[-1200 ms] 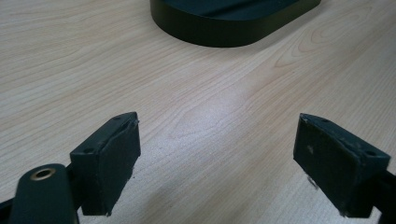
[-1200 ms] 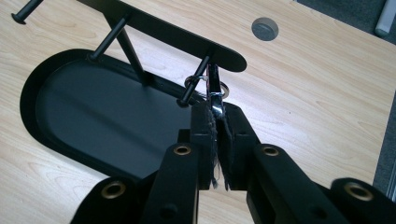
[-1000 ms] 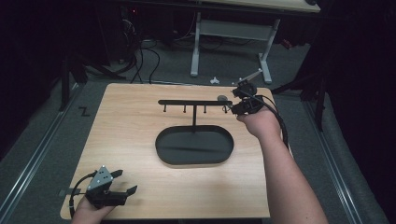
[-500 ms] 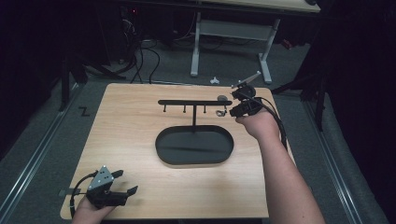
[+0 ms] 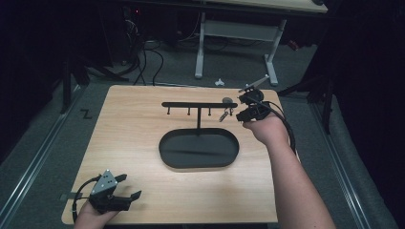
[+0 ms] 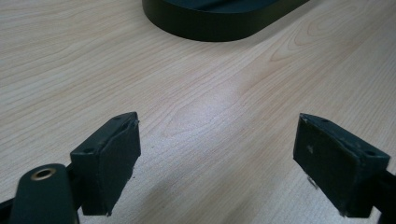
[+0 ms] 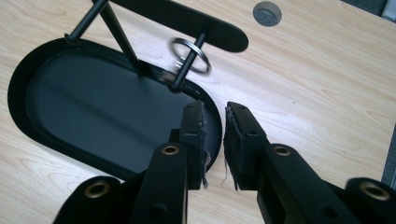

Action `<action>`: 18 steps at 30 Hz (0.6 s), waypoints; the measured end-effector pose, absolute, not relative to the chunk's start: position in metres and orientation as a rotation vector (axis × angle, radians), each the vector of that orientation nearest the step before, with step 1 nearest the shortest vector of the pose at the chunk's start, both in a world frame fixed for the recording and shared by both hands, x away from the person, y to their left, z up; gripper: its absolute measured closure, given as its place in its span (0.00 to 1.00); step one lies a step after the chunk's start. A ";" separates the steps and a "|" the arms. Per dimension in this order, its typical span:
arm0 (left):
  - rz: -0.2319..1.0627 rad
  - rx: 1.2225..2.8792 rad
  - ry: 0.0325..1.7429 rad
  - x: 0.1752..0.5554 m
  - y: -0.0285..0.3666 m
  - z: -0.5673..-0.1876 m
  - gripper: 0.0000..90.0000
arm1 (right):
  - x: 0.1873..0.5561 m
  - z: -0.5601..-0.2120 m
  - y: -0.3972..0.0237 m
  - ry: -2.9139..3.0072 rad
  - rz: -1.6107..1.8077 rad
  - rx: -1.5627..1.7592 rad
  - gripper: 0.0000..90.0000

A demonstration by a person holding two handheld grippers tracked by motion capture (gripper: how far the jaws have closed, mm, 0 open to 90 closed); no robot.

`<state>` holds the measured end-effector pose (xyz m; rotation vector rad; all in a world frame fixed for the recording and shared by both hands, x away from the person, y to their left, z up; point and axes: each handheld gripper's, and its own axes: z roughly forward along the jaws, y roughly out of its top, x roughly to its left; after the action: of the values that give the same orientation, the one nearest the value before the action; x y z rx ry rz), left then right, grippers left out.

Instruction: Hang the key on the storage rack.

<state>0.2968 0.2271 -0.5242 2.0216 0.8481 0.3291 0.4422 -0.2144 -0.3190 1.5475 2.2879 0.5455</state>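
Ring hangs on the end peg of the rack, so the right gripper is slightly parted, holding nothing. Left gripper rests wide apart, idle.

A ring hangs on the rack's right-end peg, seemingly above the tray

Bare tabletop left of the tray: free passage. Rack bar and post block mid-table; ring apparently hangs on end peg.
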 end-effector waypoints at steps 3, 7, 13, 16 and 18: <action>0.329 2.021 0.849 0.297 0.227 -0.524 0.17 | 0.441 -0.320 -0.215 2.291 0.545 1.547 0.86; 0.333 2.021 0.847 0.297 0.226 -0.524 0.17 | 0.437 -0.323 -0.214 2.303 0.540 1.547 0.85; 0.330 2.022 0.846 0.297 0.225 -0.524 0.17 | 0.431 -0.334 -0.213 2.318 0.526 1.545 0.83; 0.330 2.022 0.845 0.297 0.225 -0.524 0.17 | 0.430 -0.338 -0.214 2.314 0.518 1.551 0.81; 0.329 2.023 0.844 0.297 0.225 -0.524 0.17 | 0.426 -0.345 -0.217 2.312 0.511 1.561 0.78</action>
<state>0.2971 0.2249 -0.5241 2.0234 0.8439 0.3286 0.4264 -0.2166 -0.3447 1.5613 2.3121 0.5109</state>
